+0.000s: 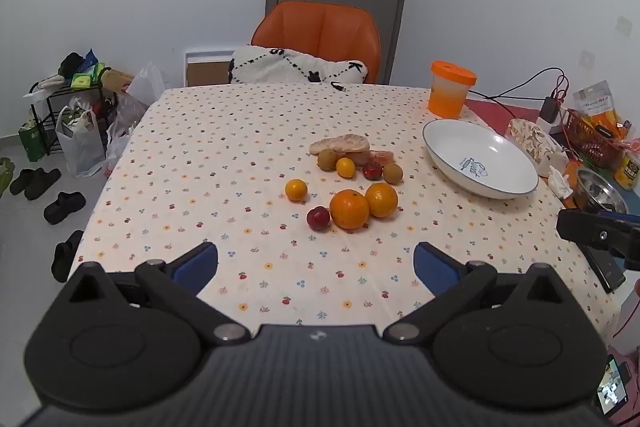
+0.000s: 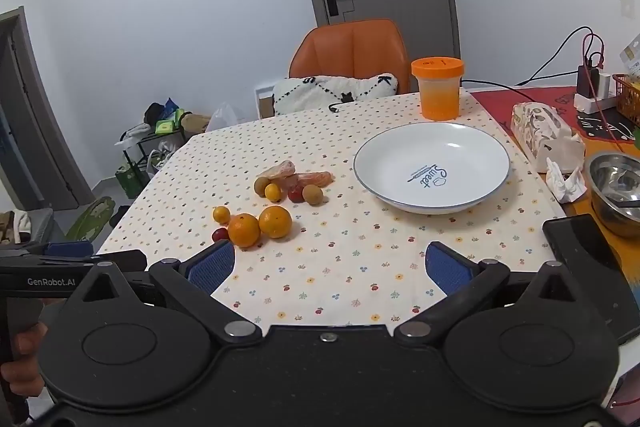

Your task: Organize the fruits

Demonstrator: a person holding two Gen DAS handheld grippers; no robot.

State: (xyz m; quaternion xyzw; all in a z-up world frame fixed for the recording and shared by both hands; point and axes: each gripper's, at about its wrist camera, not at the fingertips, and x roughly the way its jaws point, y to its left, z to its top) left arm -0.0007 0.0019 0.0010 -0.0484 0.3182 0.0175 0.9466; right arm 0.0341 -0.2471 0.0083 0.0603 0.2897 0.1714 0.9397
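The left tool (image 1: 316,267) and the right tool (image 2: 330,267) hover over the near edge of the tabletop (image 1: 200,155), both with fingers spread wide and pinching nothing. The sorting appears not yet begun: the white plate (image 2: 432,167) sits empty, and every fruit lies loose on the flowered cloth. Two oranges (image 1: 349,209) touch side by side, a red fruit (image 1: 318,218) just beside them, a small yellow fruit (image 1: 296,189) near; farther back lies a cluster of small fruits (image 1: 362,165). The oranges lie straight ahead of the left tool, and ahead and to the left of the right tool. The plate is to the right.
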